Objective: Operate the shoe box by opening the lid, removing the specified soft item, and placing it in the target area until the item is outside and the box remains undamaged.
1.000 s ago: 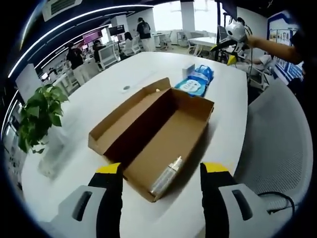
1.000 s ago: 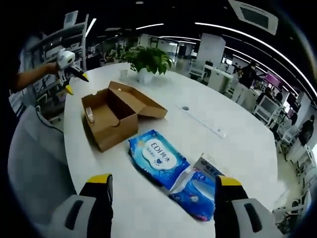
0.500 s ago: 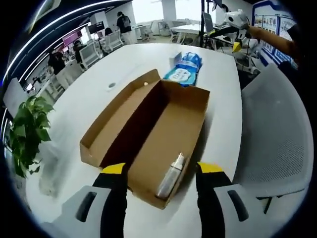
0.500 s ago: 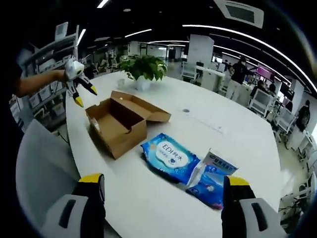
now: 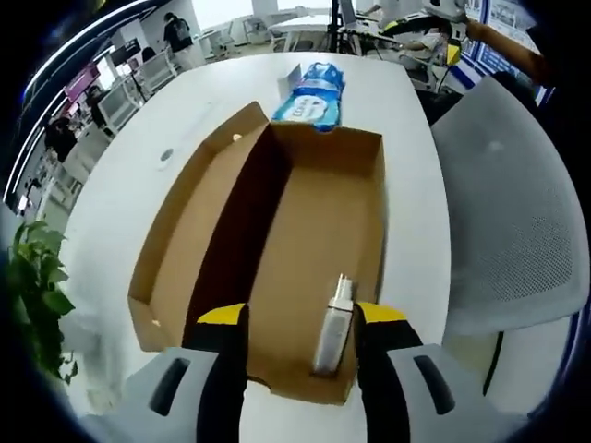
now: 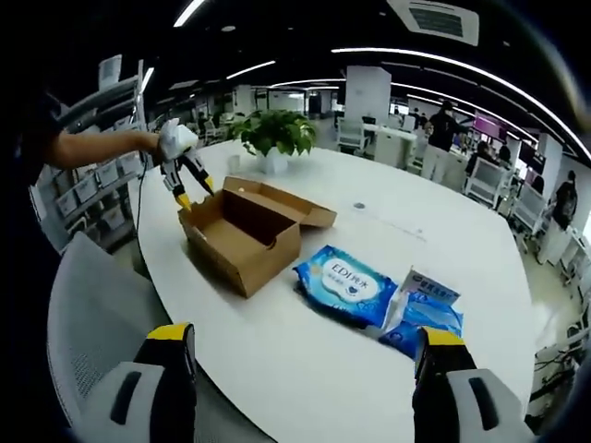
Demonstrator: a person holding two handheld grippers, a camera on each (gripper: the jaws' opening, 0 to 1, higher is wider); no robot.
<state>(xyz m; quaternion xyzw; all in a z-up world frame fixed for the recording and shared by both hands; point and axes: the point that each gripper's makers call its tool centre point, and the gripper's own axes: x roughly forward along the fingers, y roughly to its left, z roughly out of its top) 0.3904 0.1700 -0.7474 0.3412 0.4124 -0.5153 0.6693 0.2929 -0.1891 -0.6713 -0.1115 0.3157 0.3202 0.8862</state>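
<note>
The brown cardboard shoe box [image 5: 305, 231] lies open on the white oval table [image 5: 420, 212], near the table edge beside a grey mesh chair [image 5: 512, 212], its lid flap [image 5: 199, 226] folded out flat to one side. Inside, at the box's near end, rests a slim silver spray bottle [image 5: 332, 328], lying on its side along the wall. The left gripper [image 5: 300, 318] hovers directly over that end, jaws spread apart on either side of the bottle, holding nothing. Beyond the far end of the box sits a blue soft wipes pack [image 6: 349, 286], printed "EDI" with Chinese characters, beside a second blue packet [image 6: 420, 314]. The right gripper [image 6: 300, 337] hangs off the table edge, jaws wide and unloaded. A potted green plant [image 6: 272, 134] stands at the far table edge.
</note>
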